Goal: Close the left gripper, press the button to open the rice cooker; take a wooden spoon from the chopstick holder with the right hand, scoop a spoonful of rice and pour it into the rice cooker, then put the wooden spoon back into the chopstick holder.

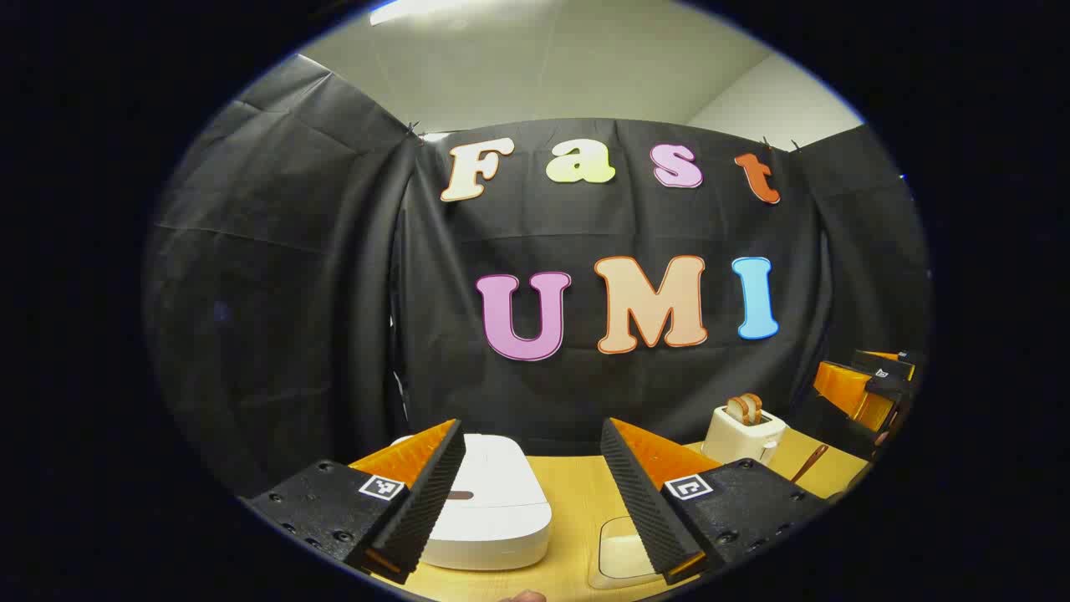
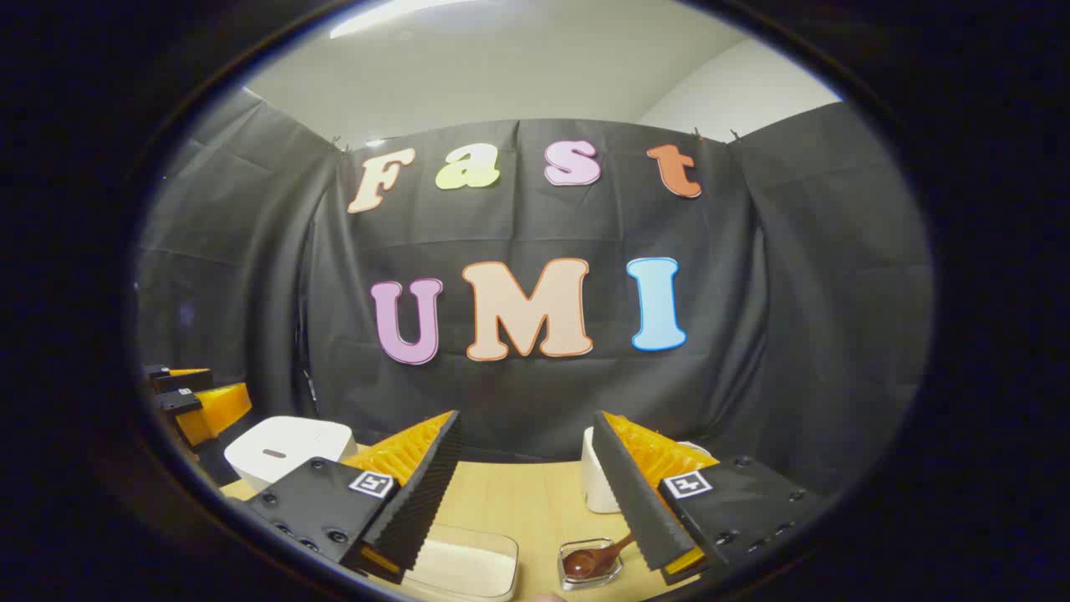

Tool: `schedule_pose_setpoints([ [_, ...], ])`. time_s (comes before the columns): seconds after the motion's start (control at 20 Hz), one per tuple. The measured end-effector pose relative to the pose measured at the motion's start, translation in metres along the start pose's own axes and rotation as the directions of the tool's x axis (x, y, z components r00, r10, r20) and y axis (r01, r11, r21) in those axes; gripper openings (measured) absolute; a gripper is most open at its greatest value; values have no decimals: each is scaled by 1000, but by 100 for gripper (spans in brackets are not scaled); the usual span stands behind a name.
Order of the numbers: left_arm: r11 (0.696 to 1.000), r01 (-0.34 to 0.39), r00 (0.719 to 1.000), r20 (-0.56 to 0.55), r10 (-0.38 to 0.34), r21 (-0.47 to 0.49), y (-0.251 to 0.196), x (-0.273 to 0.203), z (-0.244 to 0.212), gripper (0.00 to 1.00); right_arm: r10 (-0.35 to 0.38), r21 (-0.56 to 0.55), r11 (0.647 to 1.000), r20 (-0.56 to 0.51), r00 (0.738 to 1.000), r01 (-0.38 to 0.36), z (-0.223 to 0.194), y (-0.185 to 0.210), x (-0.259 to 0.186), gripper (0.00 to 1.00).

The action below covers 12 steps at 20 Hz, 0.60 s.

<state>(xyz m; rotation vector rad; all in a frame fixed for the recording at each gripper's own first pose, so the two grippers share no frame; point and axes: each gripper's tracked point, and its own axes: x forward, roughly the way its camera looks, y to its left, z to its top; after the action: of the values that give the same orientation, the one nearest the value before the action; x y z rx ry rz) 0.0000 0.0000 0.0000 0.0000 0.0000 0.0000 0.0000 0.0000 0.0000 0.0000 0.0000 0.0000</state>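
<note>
In the left gripper view the left gripper (image 1: 532, 489) has its ridged fingers spread wide, holding nothing. Between them lies the table (image 1: 577, 502), pale wood. The cooker (image 1: 493, 502), a smooth white rounded box with its lid down, sits just behind the left finger. A clear tub (image 1: 619, 556) shows beside the right finger. Farther right stands a white toaster (image 1: 744, 431) with bread in its slots, and a spoon (image 1: 809, 462) handle slants up near it.

In the right gripper view the right gripper (image 2: 527, 489) is likewise spread apart and empty. Below it the tub (image 2: 468, 564) shows white rice, and the spoon (image 2: 598, 556) rests bowl-down in a small glass holder (image 2: 589, 568). The cooker (image 2: 288, 447) sits at far left, with the other gripper beyond it.
</note>
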Motion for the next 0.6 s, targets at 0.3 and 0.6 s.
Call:
schedule_pose_setpoints([
  [0.3,1000,-2,1000,0,2,-5,3,0,-1,96,10,-15,1000,-6,1000,-10,-2,6,-1,100],
  [0.6,1000,-19,1000,6,19,-7,8,-4,1,96,1,-14,1000,-11,1000,-1,-4,4,-4,99],
])
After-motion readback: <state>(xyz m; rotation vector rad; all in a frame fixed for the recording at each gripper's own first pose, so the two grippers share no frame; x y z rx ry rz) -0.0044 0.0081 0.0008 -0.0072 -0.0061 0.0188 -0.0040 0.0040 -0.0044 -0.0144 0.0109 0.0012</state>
